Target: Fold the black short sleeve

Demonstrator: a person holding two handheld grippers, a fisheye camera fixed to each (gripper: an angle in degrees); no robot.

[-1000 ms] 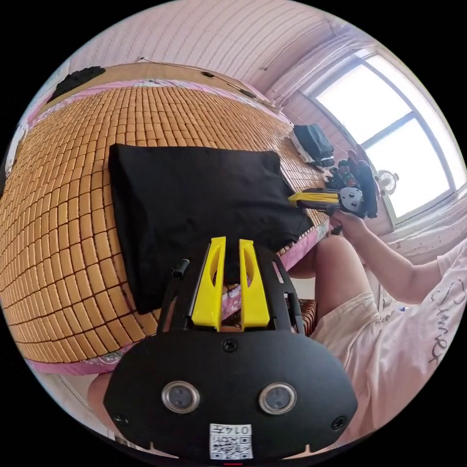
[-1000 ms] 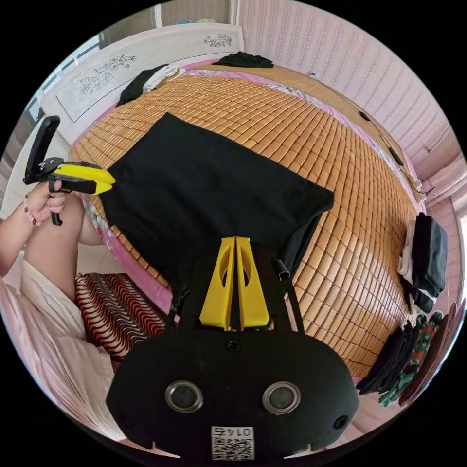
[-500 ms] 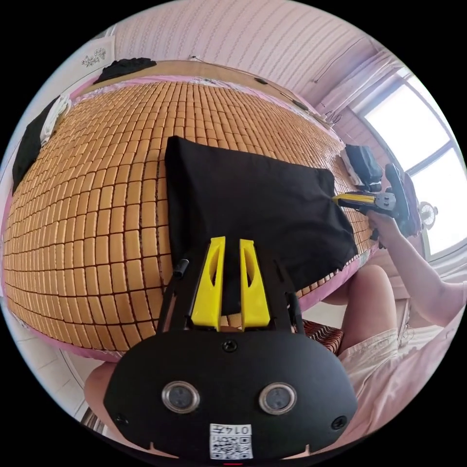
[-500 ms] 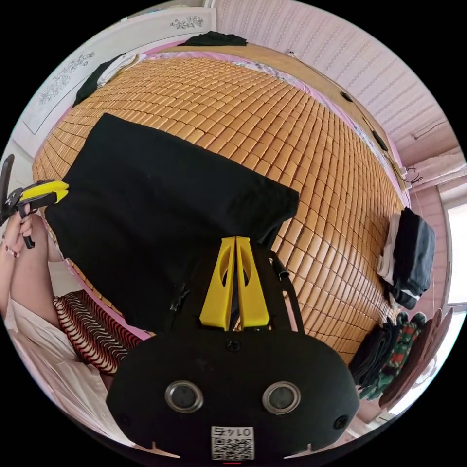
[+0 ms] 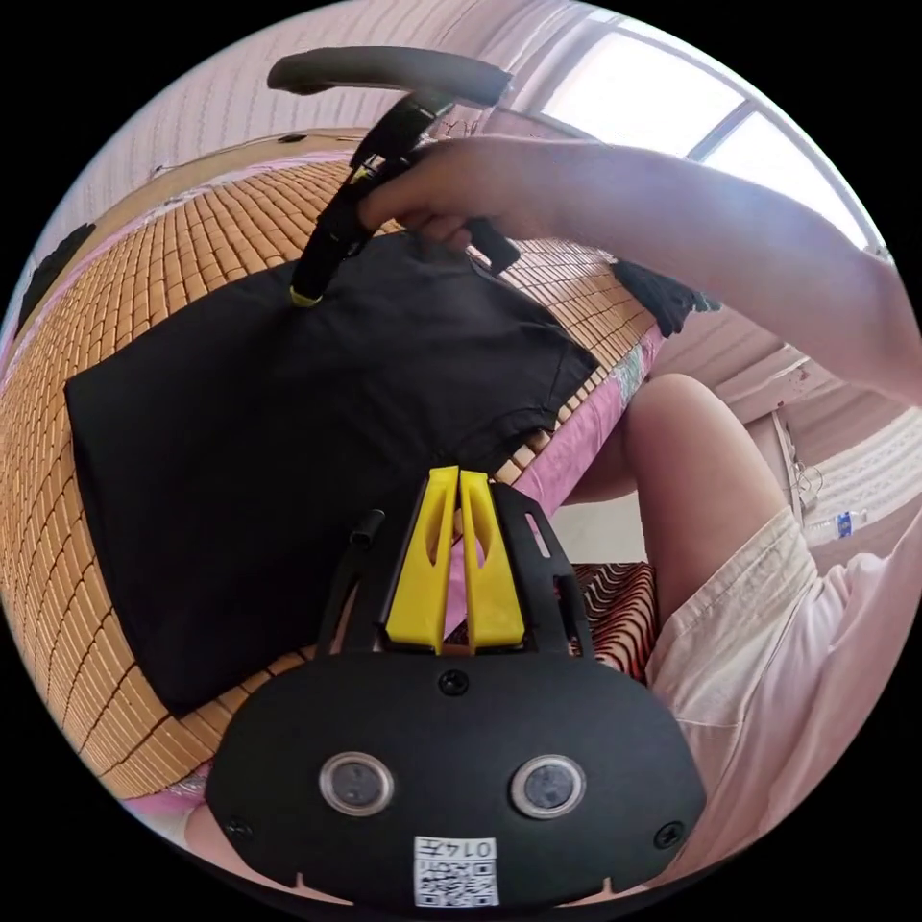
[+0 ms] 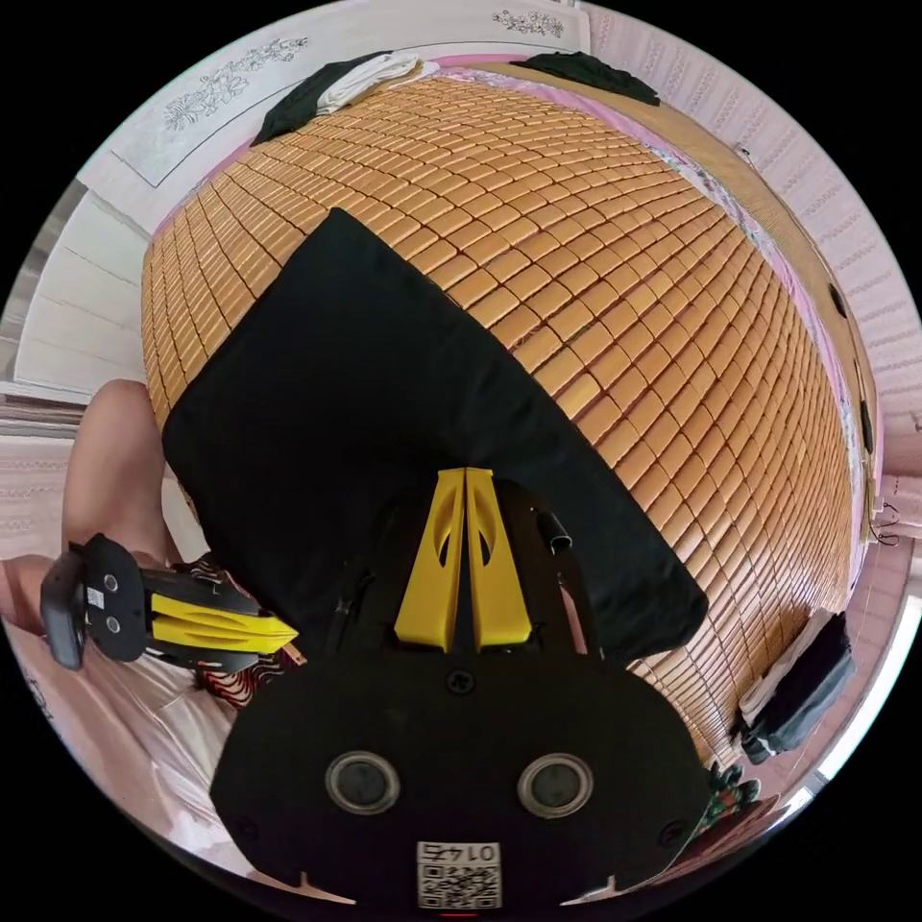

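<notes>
Black short-sleeve shirt on an orange-tan tiled bamboo mat; pink bedsheet edge; yellow-jawed, black-bodied left gripper; red-black zigzag cushion.

The shirt is lying on the mat at the frame's centre in the right gripper view, with the left gripper sitting lower left and folded clothes resting at the lower right edge.
</notes>
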